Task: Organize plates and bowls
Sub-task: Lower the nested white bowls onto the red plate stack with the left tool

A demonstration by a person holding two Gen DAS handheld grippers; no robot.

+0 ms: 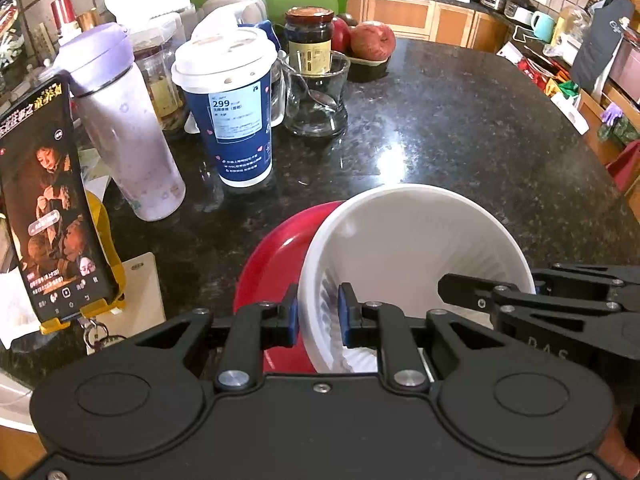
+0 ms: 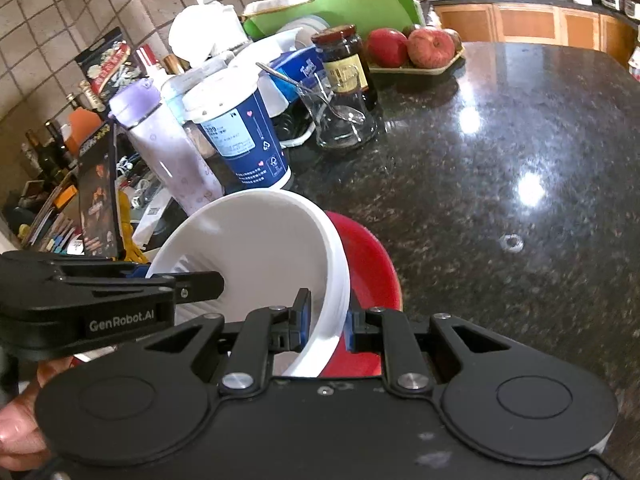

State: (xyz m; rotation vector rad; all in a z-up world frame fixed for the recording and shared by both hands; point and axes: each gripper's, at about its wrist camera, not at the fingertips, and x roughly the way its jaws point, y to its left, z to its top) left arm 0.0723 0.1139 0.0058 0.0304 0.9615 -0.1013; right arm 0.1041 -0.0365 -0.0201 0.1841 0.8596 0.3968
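A white ribbed bowl (image 1: 416, 248) sits tilted in a red bowl (image 1: 276, 256) on the black granite counter (image 1: 480, 140). My left gripper (image 1: 318, 316) is shut on the white bowl's near left rim, one pad inside and one outside. My right gripper (image 2: 326, 324) is shut on the white bowl's (image 2: 256, 248) right rim, above the red bowl (image 2: 368, 264). The right gripper also shows in the left wrist view (image 1: 452, 290), and the left gripper in the right wrist view (image 2: 152, 276).
A blue paper cup (image 1: 236, 108), a purple bottle (image 1: 124, 128), a glass with a spoon (image 1: 320, 96), a dark jar (image 1: 309, 36) and apples (image 1: 372, 40) crowd the back left. A phone on a yellow stand (image 1: 48, 200) is at left.
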